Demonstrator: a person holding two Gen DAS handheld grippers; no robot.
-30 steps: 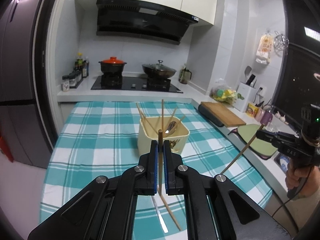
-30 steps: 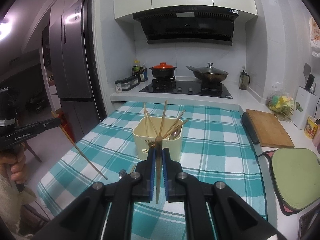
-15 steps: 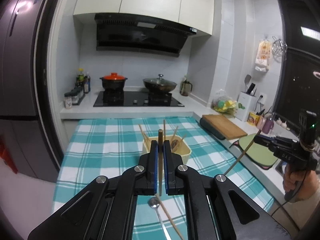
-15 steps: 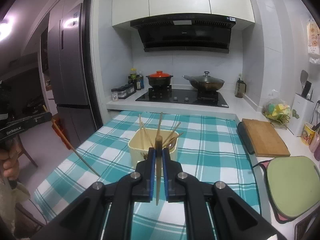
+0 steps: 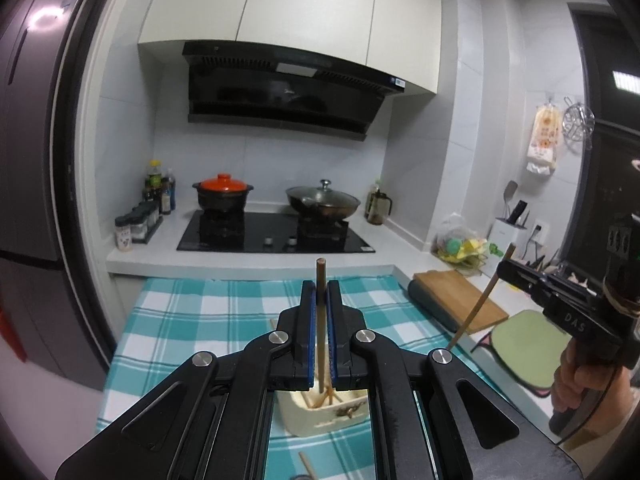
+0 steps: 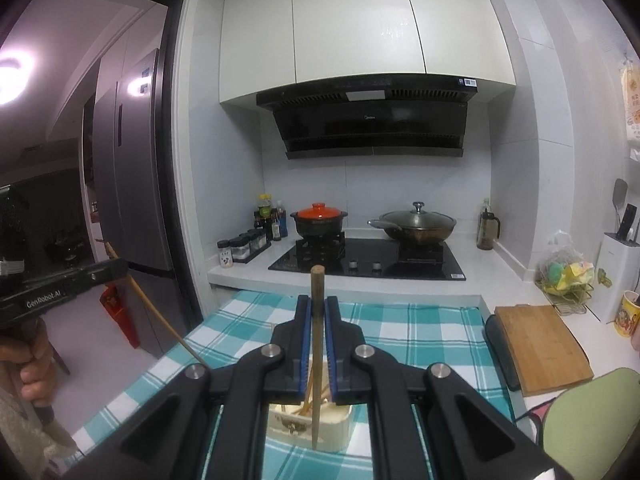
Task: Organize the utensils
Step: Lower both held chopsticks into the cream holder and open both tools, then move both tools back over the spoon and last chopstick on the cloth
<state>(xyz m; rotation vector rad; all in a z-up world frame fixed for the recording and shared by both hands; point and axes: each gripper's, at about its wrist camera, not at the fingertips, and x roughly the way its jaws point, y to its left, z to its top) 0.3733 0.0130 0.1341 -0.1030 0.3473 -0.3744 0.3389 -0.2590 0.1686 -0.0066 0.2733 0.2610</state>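
L gripper (image 5: pixel 320 300): jaws were pinching a thin brown wooden chopstick (image 5: pixel 320 280), held upright w/ its lower end over the cream rectangular plastic utensil holder (image 5: pixel 320 412) on the teal-and-white checked table (image 5: pixel 180 320). R gripper (image 6: pixel 318 316): jaws likewise clamped on a second wooden chopstick (image 6: pixel 317 292), upright, tip in front of same holder, which had several chopsticks in it. One loose chopstick (image 5: pixel 308 466) lay on the cloth near the holder.

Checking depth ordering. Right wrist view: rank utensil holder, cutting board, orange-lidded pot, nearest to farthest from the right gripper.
1. Utensil holder: directly below the right gripper, which is shut on a chopstick.
2. Cutting board: right, on the counter.
3. Orange-lidded pot: far back, on the stove.
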